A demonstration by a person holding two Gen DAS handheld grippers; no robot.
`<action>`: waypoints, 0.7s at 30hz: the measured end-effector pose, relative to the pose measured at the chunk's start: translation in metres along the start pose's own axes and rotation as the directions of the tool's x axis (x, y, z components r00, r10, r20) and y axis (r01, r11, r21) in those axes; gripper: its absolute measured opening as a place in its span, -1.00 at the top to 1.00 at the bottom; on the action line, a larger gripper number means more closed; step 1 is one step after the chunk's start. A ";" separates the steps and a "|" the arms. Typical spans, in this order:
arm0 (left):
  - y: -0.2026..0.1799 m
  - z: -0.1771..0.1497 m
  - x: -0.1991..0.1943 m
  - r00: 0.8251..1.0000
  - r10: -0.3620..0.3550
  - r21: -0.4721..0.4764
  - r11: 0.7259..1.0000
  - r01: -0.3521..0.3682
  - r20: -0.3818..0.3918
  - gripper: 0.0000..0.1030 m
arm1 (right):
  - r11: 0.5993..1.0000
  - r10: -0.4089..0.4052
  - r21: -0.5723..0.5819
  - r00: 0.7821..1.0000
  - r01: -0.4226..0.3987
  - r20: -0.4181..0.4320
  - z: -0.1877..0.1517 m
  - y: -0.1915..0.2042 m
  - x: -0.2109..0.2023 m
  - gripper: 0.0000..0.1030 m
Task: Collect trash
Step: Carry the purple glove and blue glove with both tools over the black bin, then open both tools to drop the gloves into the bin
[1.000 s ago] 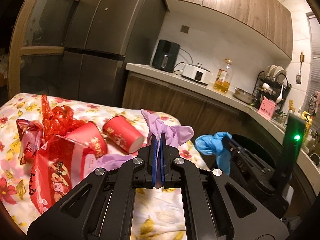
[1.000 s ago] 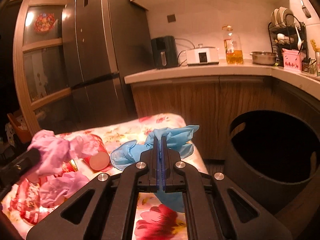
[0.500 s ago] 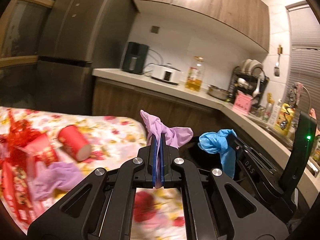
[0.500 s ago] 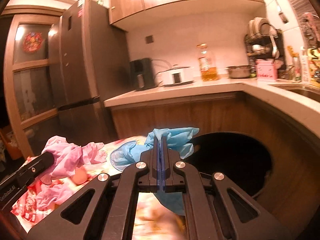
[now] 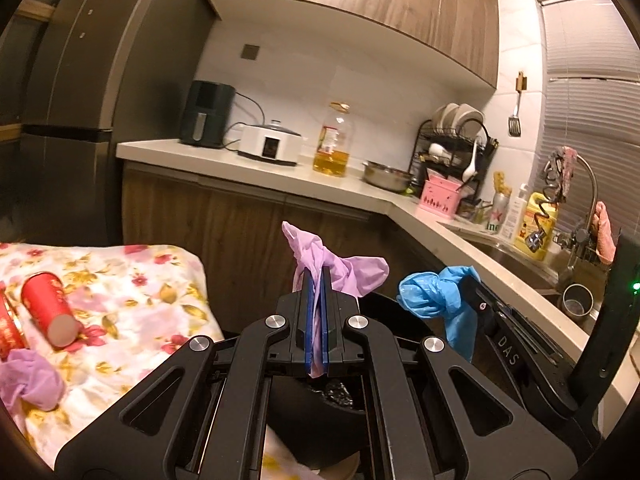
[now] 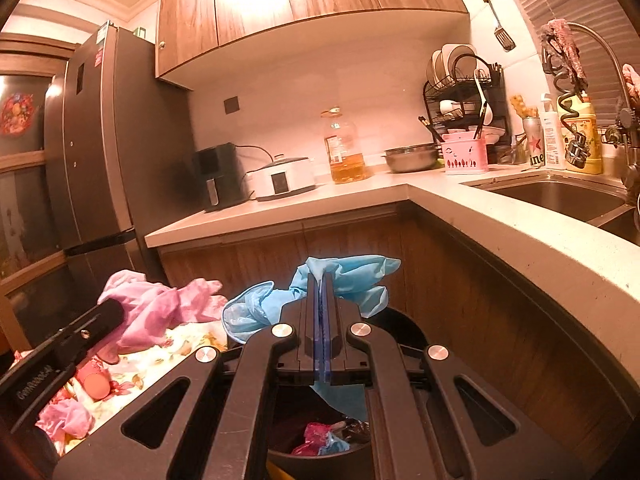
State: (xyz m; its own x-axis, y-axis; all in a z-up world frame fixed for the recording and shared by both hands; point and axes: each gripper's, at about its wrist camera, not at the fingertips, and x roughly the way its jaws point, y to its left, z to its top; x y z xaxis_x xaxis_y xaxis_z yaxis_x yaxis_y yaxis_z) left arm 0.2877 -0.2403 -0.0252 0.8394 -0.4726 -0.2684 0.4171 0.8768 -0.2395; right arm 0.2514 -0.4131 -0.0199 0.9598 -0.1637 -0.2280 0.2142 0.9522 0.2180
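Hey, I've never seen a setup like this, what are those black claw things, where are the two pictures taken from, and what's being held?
There is no robot here. A person carries a two-finger clamp in each hand, and each clamp has a wide-angle camera looking forward along its fingers, so each picture shows its own clamp from behind.

In the left camera's picture, the left gripper is shut on a purple glove. In the right camera's picture, the right gripper is shut on a blue glove.

Both hang above a dark trash bin that already holds some rubbish. To the left, on the flowered tablecloth, a red paper cup lies on its side, with another purple glove nearer the camera. Behind is a kitchen counter.
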 end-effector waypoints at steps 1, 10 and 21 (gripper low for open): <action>-0.001 -0.001 0.002 1.000 -0.002 0.002 1.000 0.002 -0.004 0.97 | 1.000 -0.002 -0.001 1.000 0.002 0.003 0.000 -0.001 0.001 0.96; -0.005 -0.006 0.028 0.999 -0.028 -0.004 1.000 0.028 -0.043 0.97 | 1.000 -0.003 0.008 1.000 0.003 -0.009 0.000 -0.007 0.012 0.95; -0.009 -0.014 0.052 0.993 -0.076 -0.013 0.997 0.075 -0.092 0.96 | 0.999 0.030 0.017 0.999 -0.029 -0.033 -0.002 -0.014 0.023 0.81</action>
State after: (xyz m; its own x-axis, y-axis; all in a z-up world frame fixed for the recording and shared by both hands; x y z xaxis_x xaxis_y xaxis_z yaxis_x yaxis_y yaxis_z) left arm 0.3226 -0.2745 -0.0503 0.7694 -0.5443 -0.3344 0.4745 0.8374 -0.2714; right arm 0.2699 -0.4297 -0.0300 0.9593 -0.1268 -0.2521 0.1891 0.9520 0.2407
